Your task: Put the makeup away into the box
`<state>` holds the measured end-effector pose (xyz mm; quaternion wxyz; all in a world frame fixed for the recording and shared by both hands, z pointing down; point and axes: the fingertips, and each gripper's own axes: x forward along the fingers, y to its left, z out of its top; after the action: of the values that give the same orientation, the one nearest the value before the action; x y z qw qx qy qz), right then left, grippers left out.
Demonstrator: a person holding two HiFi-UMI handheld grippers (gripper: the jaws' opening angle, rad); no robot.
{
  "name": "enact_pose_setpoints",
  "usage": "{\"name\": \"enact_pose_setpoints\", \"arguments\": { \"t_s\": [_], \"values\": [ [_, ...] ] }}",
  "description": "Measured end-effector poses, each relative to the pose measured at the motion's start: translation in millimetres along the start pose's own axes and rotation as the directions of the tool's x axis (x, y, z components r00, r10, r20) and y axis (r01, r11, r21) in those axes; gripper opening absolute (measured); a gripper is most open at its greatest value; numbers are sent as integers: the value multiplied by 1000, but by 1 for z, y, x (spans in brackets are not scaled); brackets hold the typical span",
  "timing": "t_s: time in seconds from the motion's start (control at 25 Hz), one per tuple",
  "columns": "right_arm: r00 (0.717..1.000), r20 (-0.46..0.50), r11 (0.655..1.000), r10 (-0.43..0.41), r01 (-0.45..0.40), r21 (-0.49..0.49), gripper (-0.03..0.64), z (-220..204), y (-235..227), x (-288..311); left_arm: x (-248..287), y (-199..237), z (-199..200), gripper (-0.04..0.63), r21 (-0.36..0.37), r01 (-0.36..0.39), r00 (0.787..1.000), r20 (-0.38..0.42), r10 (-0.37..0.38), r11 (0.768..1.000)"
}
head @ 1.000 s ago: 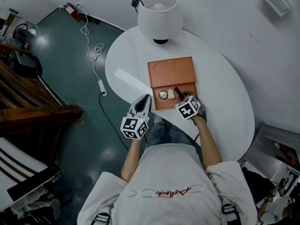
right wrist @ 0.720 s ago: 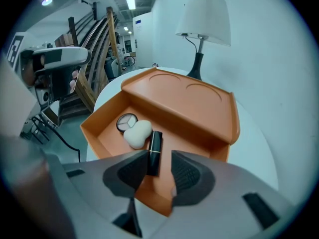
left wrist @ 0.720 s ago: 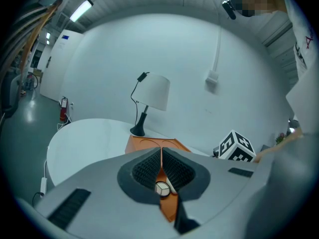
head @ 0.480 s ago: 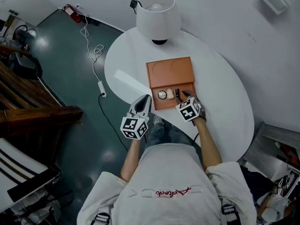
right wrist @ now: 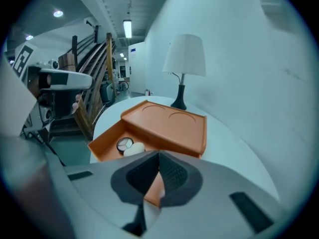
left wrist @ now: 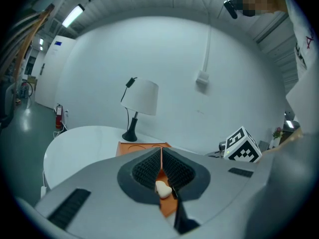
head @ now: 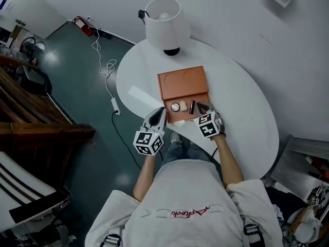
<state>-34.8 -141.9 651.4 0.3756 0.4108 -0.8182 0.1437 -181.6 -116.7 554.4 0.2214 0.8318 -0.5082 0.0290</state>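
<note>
The orange box [head: 182,81] lies on the round white table [head: 241,102], its near compartment uncovered. In that compartment sit a round compact [head: 176,107], a beige sponge [head: 183,107] and a dark lipstick tube [head: 192,106]. My right gripper [head: 199,107] hovers at the box's near right corner. Its jaws have just been closing and now stand shut with nothing between them [right wrist: 159,156]. My left gripper [head: 163,109] is shut and empty at the near left corner. In the left gripper view the sponge [left wrist: 162,188] shows past its jaws. The right gripper view shows the compact [right wrist: 123,144] and the sponge [right wrist: 133,150].
A white lamp [head: 163,27] stands at the table's far edge behind the box. A flat white strip [head: 141,94] lies on the table left of the box. A cable [head: 105,60] runs over the dark floor at the left. The person's body is at the table's near edge.
A second ago the right gripper held the lipstick tilted over the compartment. The tube now lies in the box beside the sponge, and the gripper has lifted away and shut.
</note>
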Motion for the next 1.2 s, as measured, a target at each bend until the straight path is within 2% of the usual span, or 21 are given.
{"name": "enact_pose_setpoints", "arguments": {
  "t_s": [0.28,0.48,0.6,0.92,1.2],
  "values": [
    [982,190,993,-20,-3,118,18,21,-14,-37,-3,-24,13,15,36,-1,1000,29,0,999],
    [937,348,987,-44,-14,163,18,43,-22,-76,-7,-43,19,15,55,-9,999,45,6,998],
    [910,411,985,-55,-18,170,18,51,-26,-97,-9,-54,22,15,72,-13,998,56,9,997],
    [880,474,990,-35,-35,138,18,57,-26,-130,-11,-75,31,15,85,-38,995,100,29,996],
    [872,489,989,-38,-36,142,18,54,-30,-140,-10,-85,34,15,92,-48,993,116,37,995]
  ]
}}
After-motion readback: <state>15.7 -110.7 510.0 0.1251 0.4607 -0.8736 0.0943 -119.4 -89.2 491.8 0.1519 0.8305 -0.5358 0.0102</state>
